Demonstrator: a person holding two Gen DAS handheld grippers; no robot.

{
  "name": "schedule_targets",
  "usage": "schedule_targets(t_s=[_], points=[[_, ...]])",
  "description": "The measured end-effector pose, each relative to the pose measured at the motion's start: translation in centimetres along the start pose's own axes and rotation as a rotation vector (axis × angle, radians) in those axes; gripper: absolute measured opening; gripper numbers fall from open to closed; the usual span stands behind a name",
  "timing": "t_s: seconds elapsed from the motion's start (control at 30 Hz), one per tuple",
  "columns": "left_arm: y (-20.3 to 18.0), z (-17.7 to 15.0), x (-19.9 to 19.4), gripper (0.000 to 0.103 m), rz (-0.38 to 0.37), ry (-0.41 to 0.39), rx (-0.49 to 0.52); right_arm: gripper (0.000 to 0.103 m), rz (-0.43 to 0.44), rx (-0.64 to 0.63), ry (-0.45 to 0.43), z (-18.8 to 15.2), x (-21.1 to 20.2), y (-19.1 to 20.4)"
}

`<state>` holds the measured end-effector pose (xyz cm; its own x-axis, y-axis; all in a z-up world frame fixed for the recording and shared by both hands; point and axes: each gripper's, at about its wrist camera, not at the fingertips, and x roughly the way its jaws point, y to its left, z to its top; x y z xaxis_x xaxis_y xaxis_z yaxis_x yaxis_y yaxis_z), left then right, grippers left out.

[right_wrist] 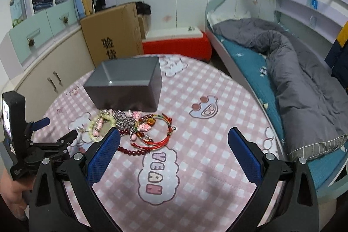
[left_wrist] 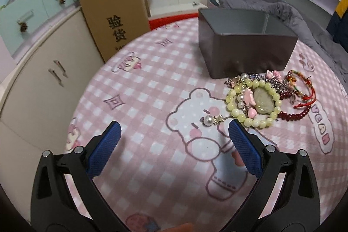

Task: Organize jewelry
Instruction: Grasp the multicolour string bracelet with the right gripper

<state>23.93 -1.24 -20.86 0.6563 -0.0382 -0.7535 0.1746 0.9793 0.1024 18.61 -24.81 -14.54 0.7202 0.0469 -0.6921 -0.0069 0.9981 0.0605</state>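
A round table [left_wrist: 152,71] covered in a pink-and-white checked cloth with cartoon bears fills the middle of both views. A grey box [left_wrist: 245,45], open at the top, stands at its upper right in the left view. Just below the box lies a heap of bracelets [left_wrist: 267,97]. A pearl earring [left_wrist: 209,120] lies alone just left of the heap.

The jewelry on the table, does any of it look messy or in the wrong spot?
Yes. The bracelets lie tangled in a heap on the tablecloth in front of the grey box, not inside it. One pearl charm sits apart from the pile, beside it.
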Motion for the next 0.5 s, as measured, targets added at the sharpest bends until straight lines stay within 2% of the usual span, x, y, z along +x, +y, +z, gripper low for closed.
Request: schedule_targets(t_s=[0.1, 0.17, 0.2, 0.27, 0.37, 0.5], points=[[-0.5, 0.2, 1.2, 0.085, -0.054, 0.029, 0.028, 0.096, 0.021, -0.004, 0.029, 0.0, 1.3, -0.1], [-0.4, 0.7, 1.8, 0.067, -0.107, 0.034, 0.024, 0.096, 0.031, -0.012, 0.045, -0.1, 2.1, -0.2], [-0.4, 1.0, 1.9, 0.062, -0.141, 0.035, 0.019, 0.096, 0.036, -0.018, 0.053, -0.1, 2.4, -0.2], [-0.6, 1.2, 1.8, 0.04, -0.165, 0.026, 0.031, 0.096, 0.047, -0.029, 0.064, -0.2, 3.1, -0.3], [-0.8, 0.9, 1.5, 0.02, -0.206, 0.017, 0.04, 0.093, 0.067, -0.042, 0.081, -0.2, 3.7, -0.4], [-0.6, 0.3, 0.9, 0.018, -0.247, 0.011, 0.024, 0.081, 0.103, -0.06, 0.1, -0.2, 4.8, -0.3]])
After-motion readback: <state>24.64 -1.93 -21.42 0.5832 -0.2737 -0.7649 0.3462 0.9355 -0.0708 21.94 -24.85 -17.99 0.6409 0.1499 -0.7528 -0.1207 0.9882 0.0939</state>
